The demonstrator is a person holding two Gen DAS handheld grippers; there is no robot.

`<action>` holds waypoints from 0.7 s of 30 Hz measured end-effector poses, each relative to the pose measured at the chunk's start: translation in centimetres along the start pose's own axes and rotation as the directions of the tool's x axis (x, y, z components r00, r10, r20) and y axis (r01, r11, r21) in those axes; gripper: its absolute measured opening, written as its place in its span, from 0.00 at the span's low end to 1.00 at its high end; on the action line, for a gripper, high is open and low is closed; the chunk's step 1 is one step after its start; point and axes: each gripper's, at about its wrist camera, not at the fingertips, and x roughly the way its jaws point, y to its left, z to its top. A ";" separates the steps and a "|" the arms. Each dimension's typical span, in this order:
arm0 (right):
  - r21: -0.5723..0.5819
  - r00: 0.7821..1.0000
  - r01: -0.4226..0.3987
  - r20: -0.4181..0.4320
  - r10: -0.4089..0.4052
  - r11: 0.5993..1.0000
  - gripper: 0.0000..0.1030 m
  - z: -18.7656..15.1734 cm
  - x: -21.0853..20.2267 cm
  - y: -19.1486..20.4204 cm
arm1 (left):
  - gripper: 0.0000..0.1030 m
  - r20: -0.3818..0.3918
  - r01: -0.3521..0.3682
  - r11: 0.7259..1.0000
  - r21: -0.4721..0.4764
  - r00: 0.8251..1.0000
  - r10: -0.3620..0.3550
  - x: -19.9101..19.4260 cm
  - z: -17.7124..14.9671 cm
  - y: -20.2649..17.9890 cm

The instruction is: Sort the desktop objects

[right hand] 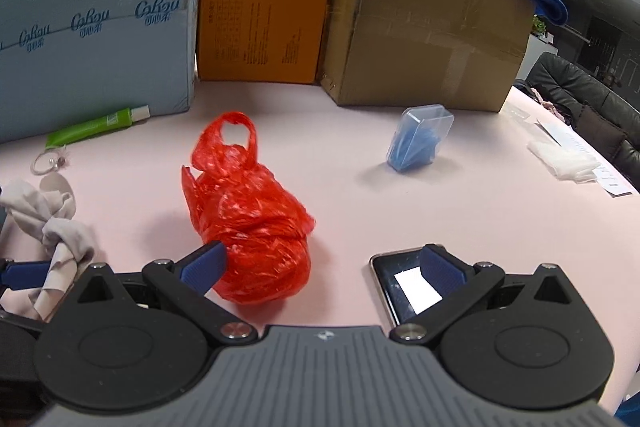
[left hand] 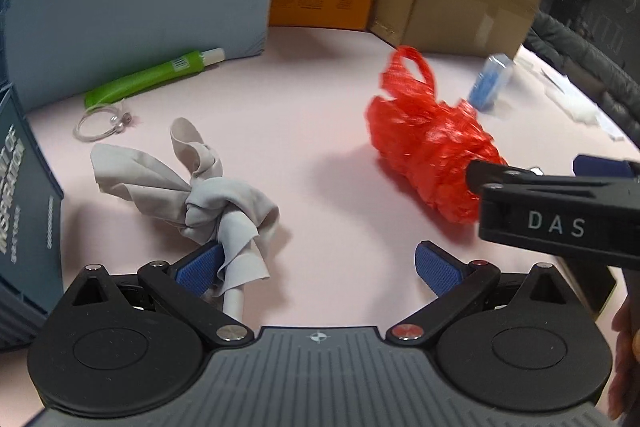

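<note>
Both grippers: black linkage arms w/ silver screws, blue ribbed pads (right hand: 202, 267), grey ridged body; right one (left hand: 556, 223) marked "DAS", possibly partial.

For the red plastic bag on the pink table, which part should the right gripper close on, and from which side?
Probably the twisted neck just below the handle loop of the red plastic bag, where the plastic narrows. The bulging body looks too wide and crinkly for a firm pinch. The right gripper is open, with one fingertip at the near end of the bag; I would come from above and close across the neck.
</note>
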 end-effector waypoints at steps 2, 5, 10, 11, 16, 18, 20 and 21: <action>0.012 1.000 -0.016 0.000 0.016 1.000 1.00 0.0 -0.1 0.2 | 0.99 -0.003 -0.004 1.000 -0.021 1.000 0.004 -0.5 -0.2 0.5; 0.038 0.999 -0.051 0.005 0.051 0.998 1.00 -0.1 -0.5 0.6 | 0.99 0.002 -0.005 1.000 -0.029 1.000 0.005 -1.6 -0.7 0.9; 0.106 0.991 -0.129 0.031 0.126 0.986 1.00 -0.4 -1.6 1.4 | 0.99 -0.007 0.001 1.000 -0.027 1.000 -0.002 -3.5 -1.9 1.3; 0.130 0.987 -0.157 0.035 0.154 0.979 1.00 -0.5 -1.8 1.4 | 0.99 -0.010 0.007 1.000 -0.029 1.000 -0.007 -3.9 -2.1 1.4; 0.177 0.975 -0.224 0.030 0.222 0.958 1.00 -0.8 -2.4 2.6 | 0.99 -0.013 -0.024 0.999 -0.024 1.000 0.024 -5.4 -3.1 2.3; 0.181 0.971 -0.237 0.028 0.236 0.955 1.00 -1.0 -2.6 3.1 | 0.99 -0.031 -0.049 0.998 -0.034 0.998 0.048 -5.6 -3.3 2.9; 0.190 0.968 -0.250 0.026 0.250 0.949 1.00 -1.2 -2.8 3.5 | 0.99 -0.047 -0.061 0.997 -0.050 0.997 0.059 -5.9 -3.5 3.7; 0.192 0.967 -0.253 0.022 0.253 0.948 1.00 -1.3 -2.9 3.7 | 0.99 -0.049 -0.053 0.996 -0.074 0.998 0.049 -6.1 -3.7 4.3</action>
